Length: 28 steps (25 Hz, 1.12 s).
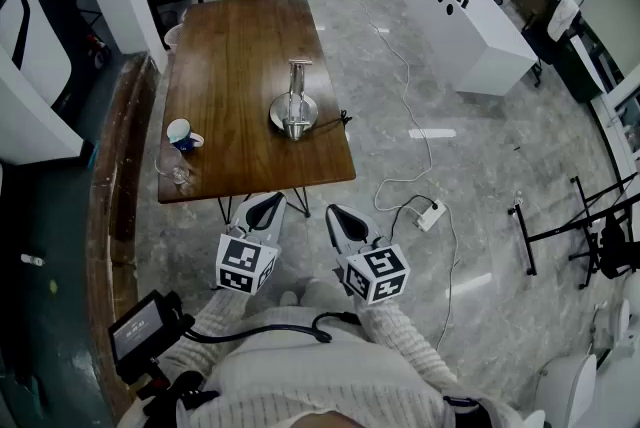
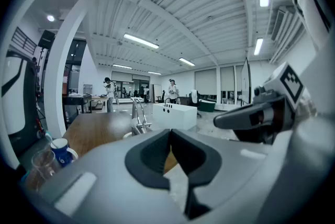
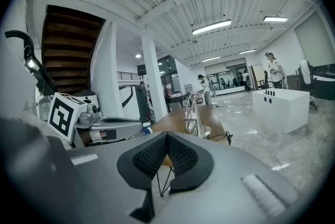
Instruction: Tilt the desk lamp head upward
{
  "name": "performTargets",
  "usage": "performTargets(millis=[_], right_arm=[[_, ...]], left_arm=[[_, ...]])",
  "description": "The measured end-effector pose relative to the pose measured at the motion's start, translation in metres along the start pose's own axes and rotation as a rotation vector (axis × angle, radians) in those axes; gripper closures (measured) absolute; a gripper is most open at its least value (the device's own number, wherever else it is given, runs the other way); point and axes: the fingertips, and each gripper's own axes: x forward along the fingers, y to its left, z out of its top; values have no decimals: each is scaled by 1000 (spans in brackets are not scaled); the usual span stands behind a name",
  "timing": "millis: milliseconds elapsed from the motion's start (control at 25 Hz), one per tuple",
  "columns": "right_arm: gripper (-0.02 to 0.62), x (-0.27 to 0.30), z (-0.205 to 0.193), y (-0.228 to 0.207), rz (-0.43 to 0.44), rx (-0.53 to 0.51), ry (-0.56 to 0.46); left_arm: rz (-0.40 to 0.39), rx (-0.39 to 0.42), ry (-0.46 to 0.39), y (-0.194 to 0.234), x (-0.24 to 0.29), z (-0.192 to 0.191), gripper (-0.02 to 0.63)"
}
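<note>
Two grippers show in the head view, the left gripper (image 1: pixel 268 204) and the right gripper (image 1: pixel 336 214). Both are carried short of the near edge of the brown rectangular wooden table (image 1: pixel 240 46), probably a ready posture before the reach. The silver metal desk lamp on a round base (image 1: pixel 294 111) stands right of the table's centre, well apart from both. The blue-and-white mug (image 1: pixel 182 134) and the clear drinking glass (image 1: pixel 175 168) stand by the left edge, so the approach looks open.

Left gripper view: the pads meet, with nothing between them.

Right gripper view: the pads are together and empty, and the lamp's black cord (image 3: pixel 224 136) trails to the right.
</note>
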Motion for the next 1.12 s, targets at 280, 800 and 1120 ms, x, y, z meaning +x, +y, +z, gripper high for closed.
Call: performTargets(millis=[280, 800, 1120], right_arm=[[597, 15, 31, -26, -21, -56, -44], [597, 180, 78, -133, 120, -117, -5], [552, 226, 84, -131, 341, -144, 97]], left_arm=[[20, 193, -12, 29, 15, 25, 587], [1, 298, 32, 125, 160, 44, 577], [-57, 550, 80, 150, 178, 56, 557]])
